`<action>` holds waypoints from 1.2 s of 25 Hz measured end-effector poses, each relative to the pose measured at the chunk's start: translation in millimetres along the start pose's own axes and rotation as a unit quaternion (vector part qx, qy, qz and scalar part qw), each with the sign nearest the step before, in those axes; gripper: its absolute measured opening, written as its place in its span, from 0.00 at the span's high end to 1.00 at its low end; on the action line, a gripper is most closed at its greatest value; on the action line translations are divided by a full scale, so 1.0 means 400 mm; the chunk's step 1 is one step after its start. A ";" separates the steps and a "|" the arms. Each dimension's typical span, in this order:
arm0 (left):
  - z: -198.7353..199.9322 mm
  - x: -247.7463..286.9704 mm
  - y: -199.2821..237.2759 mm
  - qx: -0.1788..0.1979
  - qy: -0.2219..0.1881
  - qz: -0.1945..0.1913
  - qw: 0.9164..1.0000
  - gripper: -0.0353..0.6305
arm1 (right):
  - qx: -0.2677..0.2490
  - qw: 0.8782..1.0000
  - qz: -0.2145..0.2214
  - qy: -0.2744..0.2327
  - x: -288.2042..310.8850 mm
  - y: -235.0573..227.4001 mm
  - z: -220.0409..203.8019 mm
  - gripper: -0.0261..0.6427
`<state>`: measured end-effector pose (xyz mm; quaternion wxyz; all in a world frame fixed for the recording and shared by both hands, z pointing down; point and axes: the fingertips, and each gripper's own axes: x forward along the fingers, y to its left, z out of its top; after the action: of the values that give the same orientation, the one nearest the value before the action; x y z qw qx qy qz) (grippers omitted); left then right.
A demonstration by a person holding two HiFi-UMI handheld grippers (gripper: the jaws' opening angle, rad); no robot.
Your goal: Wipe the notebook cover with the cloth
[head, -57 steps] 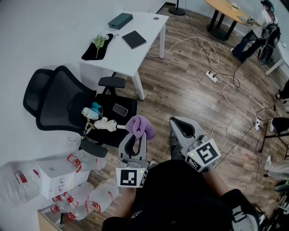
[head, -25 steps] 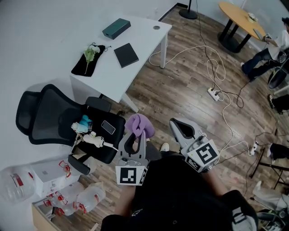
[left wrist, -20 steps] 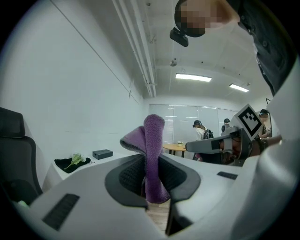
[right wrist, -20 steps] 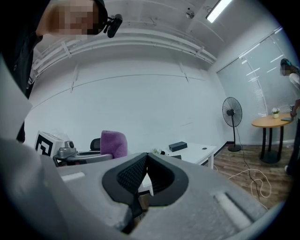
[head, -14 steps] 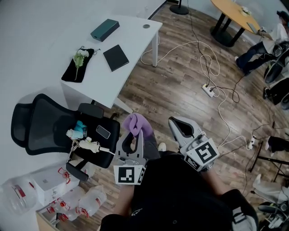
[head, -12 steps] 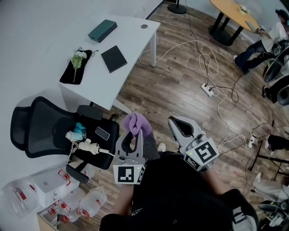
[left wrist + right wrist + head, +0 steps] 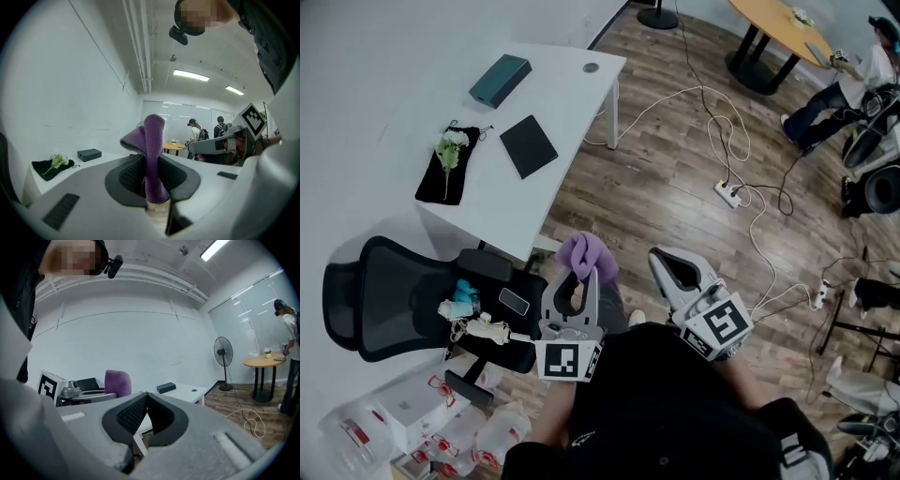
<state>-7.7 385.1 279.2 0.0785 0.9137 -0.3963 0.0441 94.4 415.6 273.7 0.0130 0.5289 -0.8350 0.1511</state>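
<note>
A dark notebook (image 7: 528, 146) lies flat on the white desk (image 7: 562, 103), far ahead of both grippers. My left gripper (image 7: 577, 278) is shut on a purple cloth (image 7: 584, 254), which sticks up between its jaws (image 7: 153, 154). My right gripper (image 7: 667, 265) is held beside it, jaws shut with nothing between them (image 7: 145, 401). Both grippers hang over the wood floor in front of the person's body, well short of the desk. The cloth (image 7: 117, 381) also shows at the left in the right gripper view.
On the desk also lie a teal box (image 7: 500, 80) and a black pouch with a small plant (image 7: 447, 161). A black office chair (image 7: 412, 300) with a phone and clutter stands left of me. Cables and a power strip (image 7: 730, 193) cross the floor; water bottles (image 7: 478, 441) lie lower left. A person (image 7: 853, 75) sits far right.
The view has moved toward the desk, so desk and notebook sit lower and nearer in the head view. The left gripper still holds the cloth; both grippers keep their pose.
</note>
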 end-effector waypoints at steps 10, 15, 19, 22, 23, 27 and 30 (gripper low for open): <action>0.067 0.203 0.139 0.000 0.000 -0.039 0.999 0.85 | 0.012 0.999 -0.034 -0.008 0.180 -0.105 0.076 0.96; 0.080 0.269 0.223 -0.004 -0.001 -0.046 0.999 0.84 | 0.011 0.999 -0.040 -0.002 0.281 -0.125 0.098 0.96; 0.101 0.312 0.298 -0.004 -0.006 -0.040 0.999 0.84 | 0.004 0.999 -0.032 -0.006 0.375 -0.137 0.130 0.96; 0.110 0.336 0.361 -0.003 -0.008 -0.031 0.999 0.85 | -0.001 1.000 -0.024 -0.008 0.444 -0.141 0.148 0.96; 0.113 0.342 0.381 -0.003 -0.008 -0.028 1.000 0.85 | -0.003 1.000 -0.021 -0.009 0.464 -0.139 0.153 0.96; 0.110 0.353 0.455 -0.007 -0.010 -0.015 1.000 0.85 | -0.007 1.000 -0.006 -0.011 0.534 -0.123 0.159 0.96; 0.101 0.348 0.485 -0.015 -0.010 -0.004 1.000 0.84 | -0.005 1.000 0.008 -0.006 0.566 -0.105 0.147 0.96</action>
<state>-53.9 147.2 280.3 0.0882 0.9143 -0.3944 0.0284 40.2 184.3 268.6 0.0096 0.5234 -0.8398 0.1439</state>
